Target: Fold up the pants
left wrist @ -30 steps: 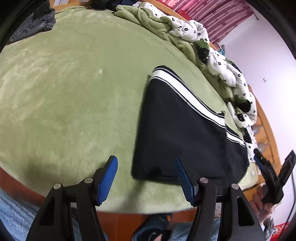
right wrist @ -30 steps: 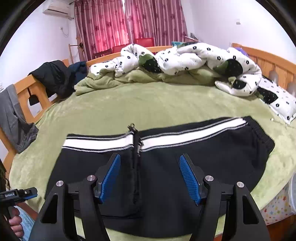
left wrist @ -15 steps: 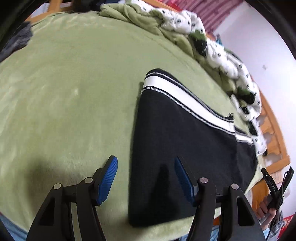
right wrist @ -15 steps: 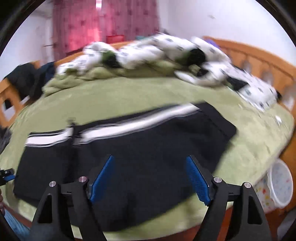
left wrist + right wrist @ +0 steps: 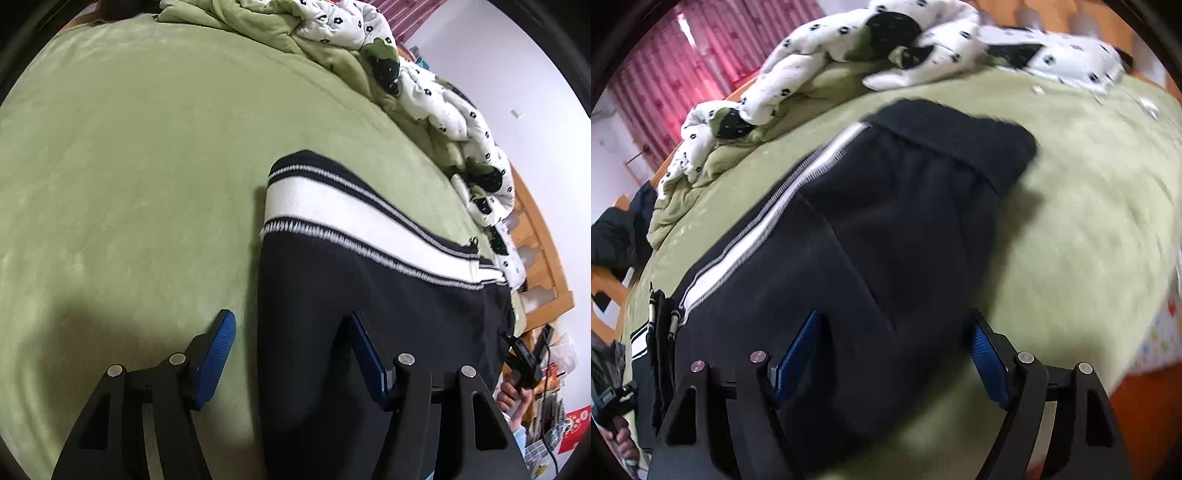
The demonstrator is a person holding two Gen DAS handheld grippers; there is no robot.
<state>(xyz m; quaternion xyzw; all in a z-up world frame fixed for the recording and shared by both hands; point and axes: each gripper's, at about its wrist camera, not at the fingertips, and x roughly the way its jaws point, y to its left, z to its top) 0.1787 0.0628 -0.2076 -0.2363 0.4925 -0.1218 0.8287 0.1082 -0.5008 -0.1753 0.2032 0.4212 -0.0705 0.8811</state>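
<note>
While the black knit pants with a white side stripe (image 5: 362, 295) lie flat in a folded oblong on the green plush bedspread (image 5: 129, 166), both sets of tongs hang above the near edge with nothing gripped. The left gripper (image 5: 291, 350) stands about half open, its blue pads astride the left end of the cloth, one over the bedspread and one over the fabric. The right gripper (image 5: 894, 354) is wider, its jaws closing slightly, with dark cloth below the gap near the elastic waistband (image 5: 960, 136) but no pad pressing on it. The step in hand looks like seizing the two near corners for another fold. To do it well, each gripper should come down right at its corner, catch all layers together, and close fully before lifting; both should then rise evenly so the stripe stays straight. A rumpled white flower-print quilt (image 5: 424, 85) lies well beyond.
</note>
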